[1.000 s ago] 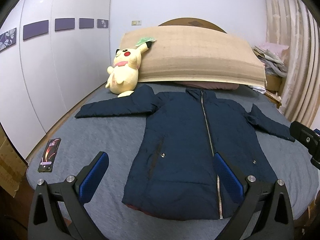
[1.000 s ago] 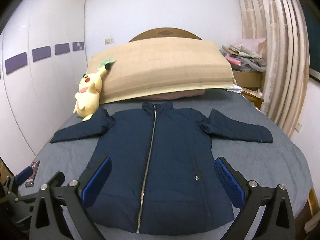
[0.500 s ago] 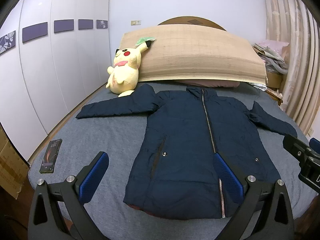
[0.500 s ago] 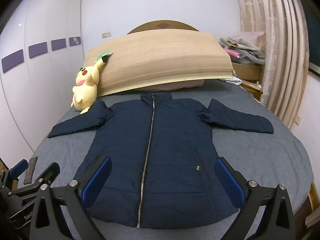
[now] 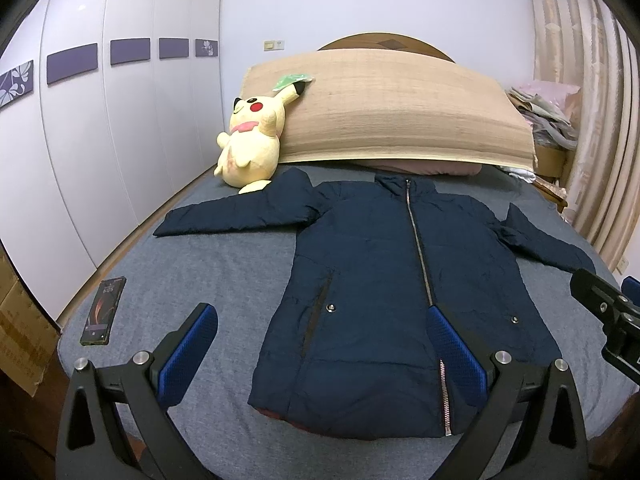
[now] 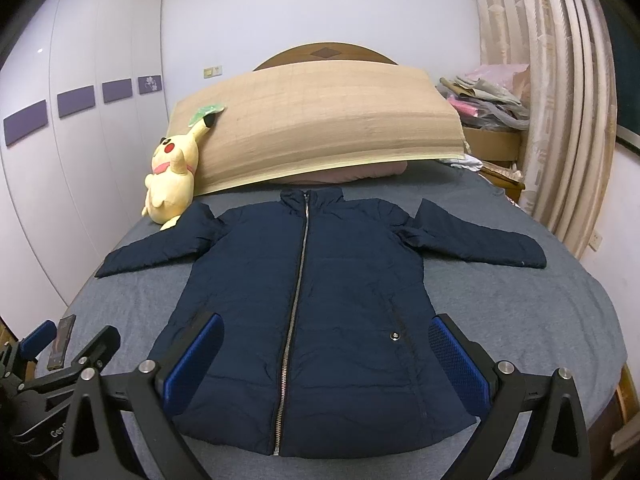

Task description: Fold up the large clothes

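1. Your left tongs (image 5: 320, 350) are spread apart and hold nothing, hovering at the jacket's (image 5: 384, 280) near hem, left half.
2. Your right tongs (image 6: 324, 356) gape empty too, straddling the hem's middle.
3. The jacket lies flat, zipped, sleeves outspread on the bed (image 5: 224, 264).

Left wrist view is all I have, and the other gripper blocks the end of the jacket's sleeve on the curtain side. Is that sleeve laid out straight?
Observer: Yes. In the right wrist view that sleeve lies flat and spread sideways, with its cuff fully on the bed.
Operator: Is the right gripper open or shut?
Observer: The right gripper is open and empty. The lower part of the jacket shows between its fingers.
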`<action>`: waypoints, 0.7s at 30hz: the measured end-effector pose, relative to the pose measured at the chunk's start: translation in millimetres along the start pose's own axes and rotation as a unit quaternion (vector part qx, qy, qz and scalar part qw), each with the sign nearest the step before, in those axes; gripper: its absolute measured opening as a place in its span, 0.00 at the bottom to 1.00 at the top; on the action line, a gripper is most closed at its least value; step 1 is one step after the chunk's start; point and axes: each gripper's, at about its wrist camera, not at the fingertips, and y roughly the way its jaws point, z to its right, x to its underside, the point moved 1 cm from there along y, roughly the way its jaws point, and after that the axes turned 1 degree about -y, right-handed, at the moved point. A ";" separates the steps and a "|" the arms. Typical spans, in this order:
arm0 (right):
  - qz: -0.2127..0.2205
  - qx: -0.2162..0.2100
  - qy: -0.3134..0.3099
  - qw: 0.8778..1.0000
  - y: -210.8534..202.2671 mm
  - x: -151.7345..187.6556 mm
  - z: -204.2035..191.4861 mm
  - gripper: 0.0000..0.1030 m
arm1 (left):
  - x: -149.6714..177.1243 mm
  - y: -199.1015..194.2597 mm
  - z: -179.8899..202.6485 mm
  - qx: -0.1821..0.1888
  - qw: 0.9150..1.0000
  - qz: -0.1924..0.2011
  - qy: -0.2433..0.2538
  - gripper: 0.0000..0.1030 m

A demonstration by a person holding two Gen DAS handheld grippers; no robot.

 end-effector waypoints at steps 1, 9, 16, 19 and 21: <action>0.000 0.000 0.000 1.000 -0.1 0.2 0.2 1.00 | -0.1 0.2 -0.2 0.000 1.000 0.000 0.000 1.00; -0.004 0.001 0.001 1.000 2.2 2.8 0.4 1.00 | 2.8 3.7 -2.8 0.000 1.000 -0.005 0.000 1.00; -0.035 -0.007 0.007 0.999 27.8 23.1 6.3 1.00 | 24.0 35.9 -1.3 -0.005 0.999 -0.047 0.006 1.00; -0.059 -0.007 0.008 0.998 46.5 34.2 10.4 1.00 | 31.2 49.3 1.2 -0.010 0.998 -0.063 0.009 1.00; -0.069 -0.011 0.013 0.997 56.0 39.6 16.5 1.00 | 33.7 57.7 1.7 -0.014 0.997 -0.072 0.012 1.00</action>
